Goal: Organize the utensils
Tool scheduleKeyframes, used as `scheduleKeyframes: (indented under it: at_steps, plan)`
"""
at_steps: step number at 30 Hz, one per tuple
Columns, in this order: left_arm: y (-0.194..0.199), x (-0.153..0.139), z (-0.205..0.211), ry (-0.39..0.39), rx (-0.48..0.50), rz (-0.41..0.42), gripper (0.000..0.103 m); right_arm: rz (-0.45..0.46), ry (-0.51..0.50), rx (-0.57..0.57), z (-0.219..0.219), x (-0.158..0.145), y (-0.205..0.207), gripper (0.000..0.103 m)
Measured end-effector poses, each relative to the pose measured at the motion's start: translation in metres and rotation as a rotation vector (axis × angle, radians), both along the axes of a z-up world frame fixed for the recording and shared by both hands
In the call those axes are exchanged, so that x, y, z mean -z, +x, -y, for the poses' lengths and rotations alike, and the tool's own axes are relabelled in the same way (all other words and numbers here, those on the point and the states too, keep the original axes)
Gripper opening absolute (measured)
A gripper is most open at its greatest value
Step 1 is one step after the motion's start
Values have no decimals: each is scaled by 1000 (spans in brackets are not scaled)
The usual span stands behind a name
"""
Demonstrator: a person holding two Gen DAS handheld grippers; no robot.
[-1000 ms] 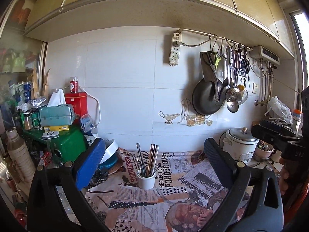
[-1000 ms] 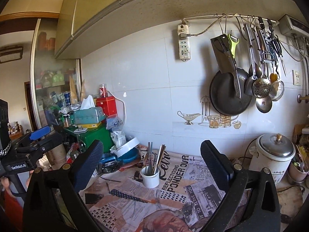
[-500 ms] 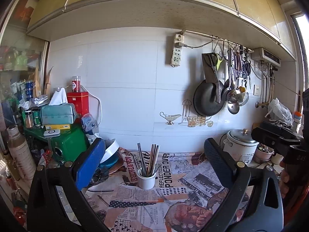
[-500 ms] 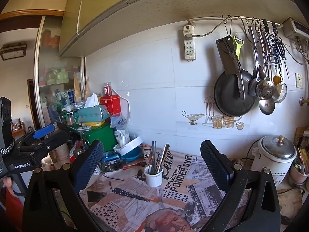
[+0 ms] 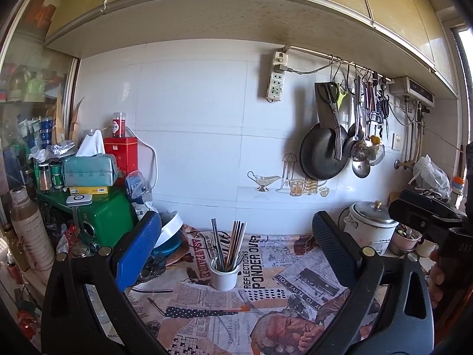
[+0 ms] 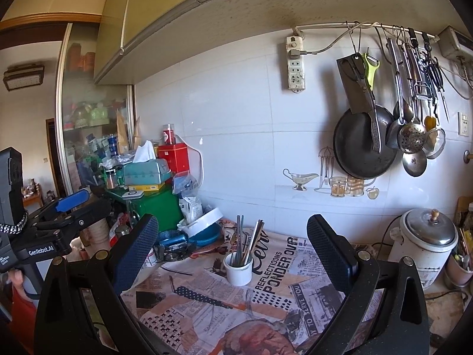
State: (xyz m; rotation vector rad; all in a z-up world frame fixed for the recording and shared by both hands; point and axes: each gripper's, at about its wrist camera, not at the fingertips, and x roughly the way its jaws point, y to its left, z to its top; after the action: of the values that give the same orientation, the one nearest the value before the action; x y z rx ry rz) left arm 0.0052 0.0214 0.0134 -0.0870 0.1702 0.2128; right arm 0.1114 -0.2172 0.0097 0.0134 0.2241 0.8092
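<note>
A white cup point(image 5: 223, 276) point(image 6: 238, 271) stands on the newspaper-covered counter and holds several metal chopsticks point(image 5: 233, 244) point(image 6: 249, 244). My left gripper point(image 5: 233, 245) hangs open above the counter, in front of the cup, with nothing between its fingers. My right gripper point(image 6: 232, 247) is also open and empty, at a similar distance from the cup. More utensils point(image 6: 411, 94) hang from a wall rail: ladles, a skimmer, scissors, a peeler. A single thin stick point(image 6: 177, 270) lies on the paper left of the cup.
A black pan point(image 6: 365, 145) hangs on the tiled wall. A rice cooker point(image 6: 425, 245) stands at the right. A green box point(image 5: 100, 222), red tin, tissue box and blue-and-white bowls point(image 6: 204, 226) crowd the left. A power strip point(image 5: 276, 77) hangs above.
Both views have tilted up slightly, so the cup and counter sit a little lower in frame. Both grippers stay open and empty.
</note>
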Motion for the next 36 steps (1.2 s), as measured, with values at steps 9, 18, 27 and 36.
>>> scheduleKeyframes:
  at_steps: [9,18,27,36]
  plan:
    - [3,0,0,-8,15,-1,102,0,1,0,0,0,-1,100]
    - [2,-2,3,2,35,7,102,-3,7,8,2,-1,-3,100]
    - [2,-2,6,11,63,1,102,-3,13,14,2,-1,-4,100]
    - [3,-3,7,11,71,2,102,-11,15,24,4,0,-4,100]
